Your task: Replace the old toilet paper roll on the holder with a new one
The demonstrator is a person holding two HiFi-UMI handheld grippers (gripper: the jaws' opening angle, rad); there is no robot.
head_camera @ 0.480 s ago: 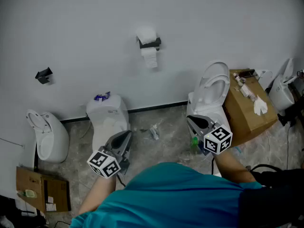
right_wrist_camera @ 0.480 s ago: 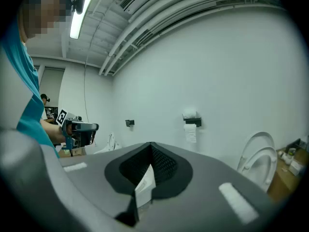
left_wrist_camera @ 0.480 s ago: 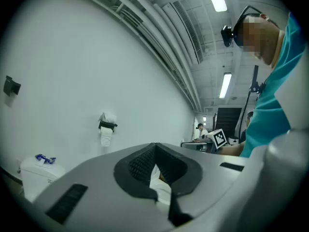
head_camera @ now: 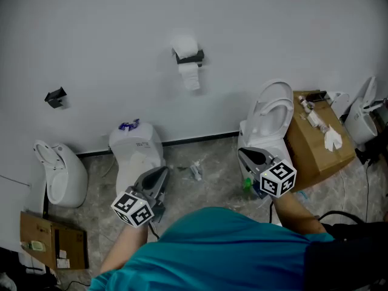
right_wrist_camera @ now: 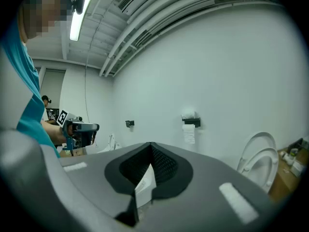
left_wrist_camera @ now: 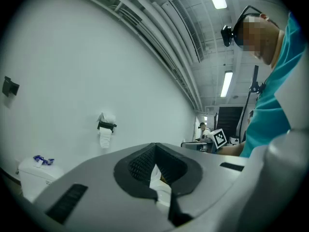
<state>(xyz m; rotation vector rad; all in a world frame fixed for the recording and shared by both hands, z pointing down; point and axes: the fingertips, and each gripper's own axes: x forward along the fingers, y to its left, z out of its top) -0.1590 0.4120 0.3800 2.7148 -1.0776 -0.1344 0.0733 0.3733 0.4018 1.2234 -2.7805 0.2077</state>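
Observation:
A white toilet paper roll [head_camera: 187, 47] sits on a black wall holder [head_camera: 190, 57], with a strip of paper hanging below it. It also shows small in the left gripper view as roll [left_wrist_camera: 105, 128] and in the right gripper view as roll [right_wrist_camera: 189, 126]. My left gripper [head_camera: 163, 171] is low in the head view, left of centre, shut with nothing in it, and points towards the wall. My right gripper [head_camera: 241, 151] is shut and empty too, low and right of the roll. Both stand well short of the holder.
An empty black holder [head_camera: 56, 96] is on the wall at left. Three toilets stand along the wall: one at far left [head_camera: 60, 173], one with a blue wrapper on its tank [head_camera: 136, 147], one with its lid up [head_camera: 270, 111]. A cardboard box [head_camera: 318, 147] carries small items.

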